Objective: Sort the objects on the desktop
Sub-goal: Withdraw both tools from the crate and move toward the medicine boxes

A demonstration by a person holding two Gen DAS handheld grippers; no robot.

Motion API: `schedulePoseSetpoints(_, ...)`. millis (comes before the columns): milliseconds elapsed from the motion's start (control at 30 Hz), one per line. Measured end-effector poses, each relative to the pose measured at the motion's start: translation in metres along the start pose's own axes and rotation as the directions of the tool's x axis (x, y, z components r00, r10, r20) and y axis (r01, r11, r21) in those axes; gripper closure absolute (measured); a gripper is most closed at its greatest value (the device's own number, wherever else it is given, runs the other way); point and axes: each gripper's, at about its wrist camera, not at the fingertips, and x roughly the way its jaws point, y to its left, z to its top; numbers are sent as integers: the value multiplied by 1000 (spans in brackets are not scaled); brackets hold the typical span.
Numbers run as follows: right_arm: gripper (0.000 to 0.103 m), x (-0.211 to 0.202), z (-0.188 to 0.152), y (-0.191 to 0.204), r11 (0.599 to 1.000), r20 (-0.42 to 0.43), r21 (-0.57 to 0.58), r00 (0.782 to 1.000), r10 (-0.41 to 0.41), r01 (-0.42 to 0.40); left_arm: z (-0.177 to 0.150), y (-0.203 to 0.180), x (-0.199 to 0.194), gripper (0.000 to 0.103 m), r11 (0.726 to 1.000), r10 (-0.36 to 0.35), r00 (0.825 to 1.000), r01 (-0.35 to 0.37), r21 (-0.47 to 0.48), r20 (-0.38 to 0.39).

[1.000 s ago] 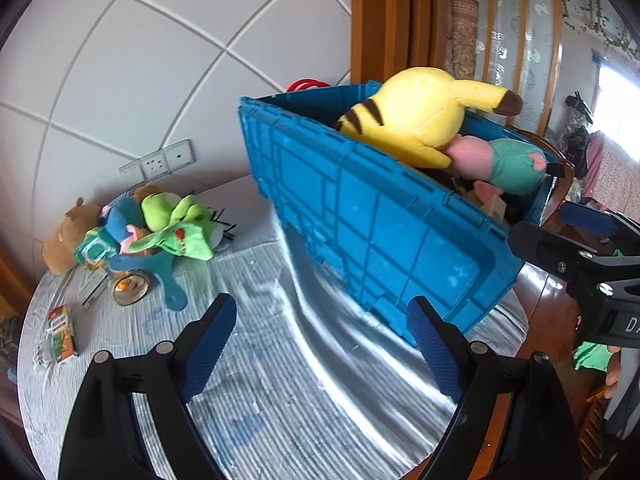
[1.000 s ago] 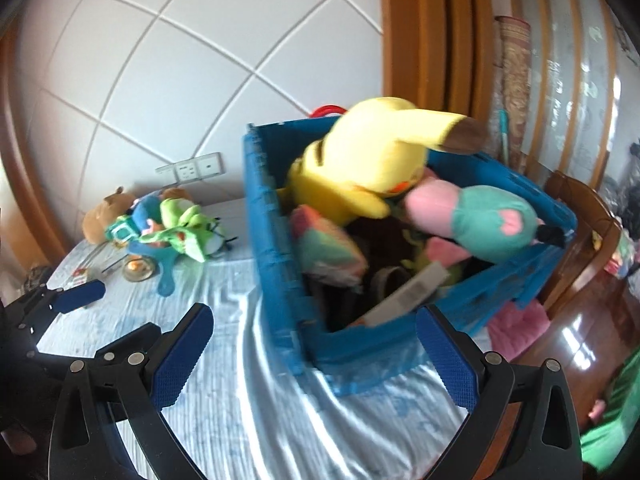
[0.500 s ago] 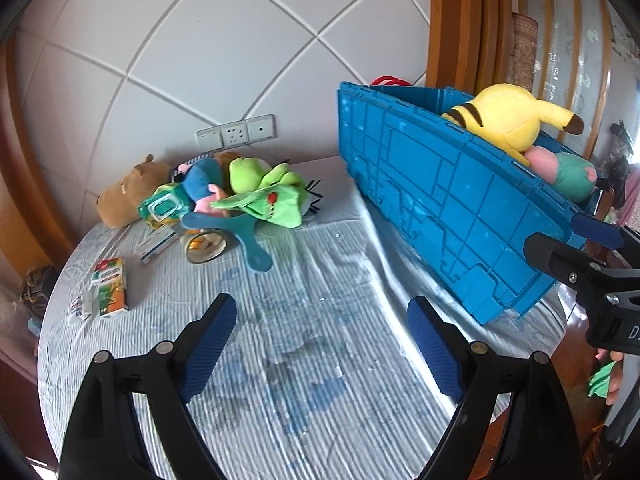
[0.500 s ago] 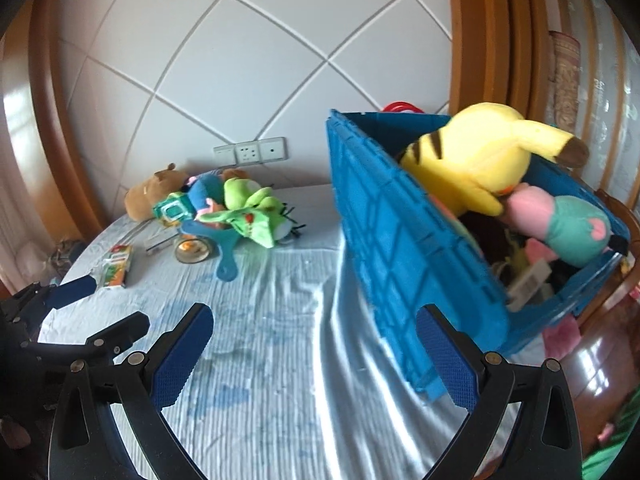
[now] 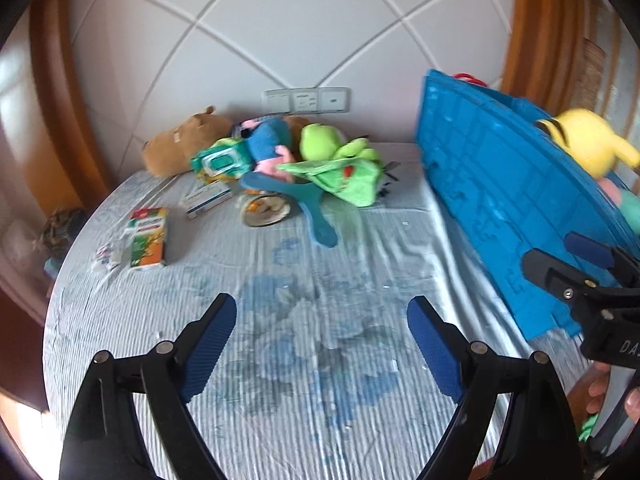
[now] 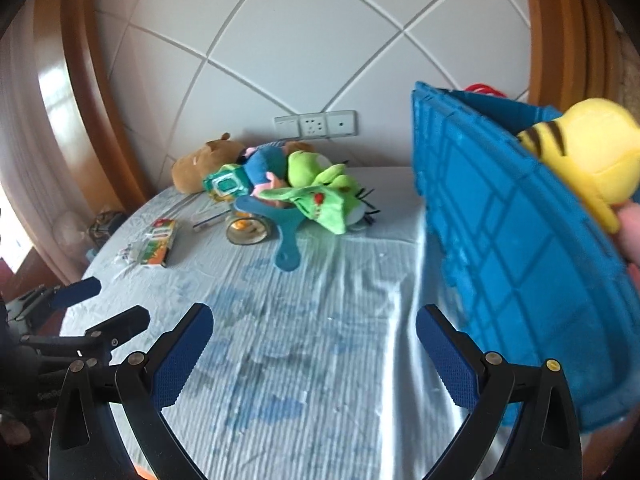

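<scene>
A pile of objects lies at the far side of the round table: a brown plush [image 5: 184,144], a green plush [image 5: 340,164], a blue plush [image 5: 266,142], a teal wipes pack [image 5: 222,162], a blue paddle [image 5: 316,212], a round tin [image 5: 266,210] and a small juice carton [image 5: 148,236]. A blue crate [image 5: 508,204] at the right holds a yellow plush [image 6: 584,152]. My left gripper [image 5: 322,340] is open over bare cloth. My right gripper [image 6: 314,348] is open too, beside the crate [image 6: 520,248], holding nothing.
A striped blue-and-white cloth [image 5: 304,360] covers the table. A white tiled wall with sockets [image 5: 306,100] stands behind the pile, wooden frames on both sides. The right gripper's fingers [image 5: 560,276] show at the left view's right edge, with a hand [image 5: 608,392] below.
Both views have swung left, away from the crate and towards the pile of objects. The crate now sits at the right edge. Both grippers stayed open.
</scene>
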Motion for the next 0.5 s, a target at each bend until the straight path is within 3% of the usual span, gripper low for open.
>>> schedulePoseSetpoints(300, 0, 70, 17, 24, 993, -68, -23, 991, 115, -117, -10, 63, 28, 15, 984, 120, 991, -126, -128, -52)
schedulePoseSetpoints(500, 0, 106, 23, 68, 986, -113, -72, 984, 141, -150, -17, 120, 40, 15, 964, 170, 982, -183, -192, -83)
